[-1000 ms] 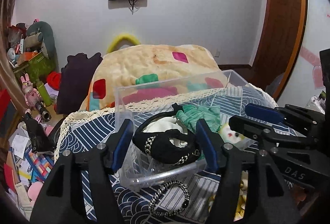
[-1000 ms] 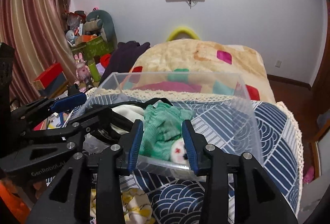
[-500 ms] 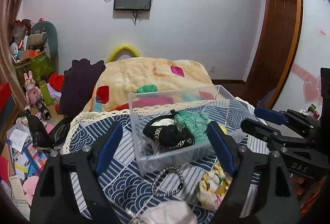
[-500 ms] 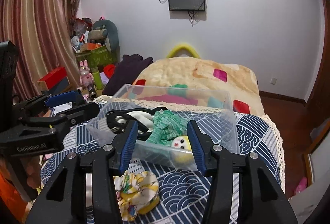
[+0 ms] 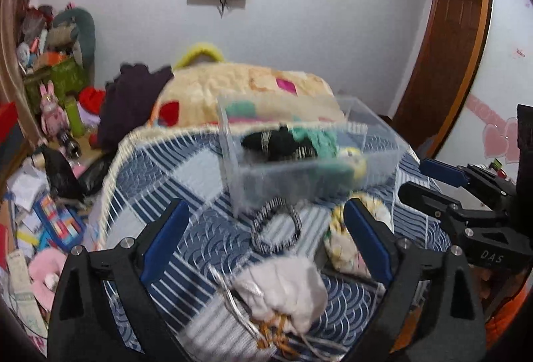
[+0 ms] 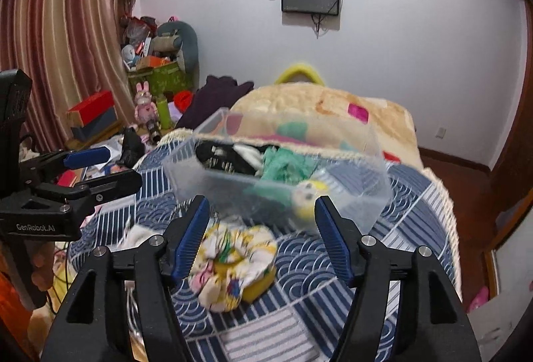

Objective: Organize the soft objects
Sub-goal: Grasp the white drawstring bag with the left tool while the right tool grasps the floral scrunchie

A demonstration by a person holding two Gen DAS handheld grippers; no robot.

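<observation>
A clear plastic bin (image 5: 383,159) (image 6: 366,208) stands on the blue patterned cloth and holds a black item (image 5: 283,142), a green cloth (image 6: 286,162) and a yellow plush (image 6: 306,198). In front of it lie a black-and-white hair band (image 5: 276,225), a white pouch (image 5: 283,292) and a yellow floral scrunchie (image 6: 233,258) (image 5: 343,242). My left gripper (image 5: 263,238) is open above the band and pouch. My right gripper (image 6: 261,235) is open above the scrunchie. Both are empty.
A beige blanket (image 6: 299,102) with coloured patches lies behind the bin. Toys, boxes and papers clutter the floor at left (image 5: 40,212). A curtain (image 6: 60,29) hangs at left, a wooden door (image 5: 449,62) at right. The cloth's lace edge (image 5: 113,162) marks the surface's left side.
Both grippers have pulled back and up from the bin, and both have opened wider. The band, pouch and scrunchie have come into view in front of the bin.
</observation>
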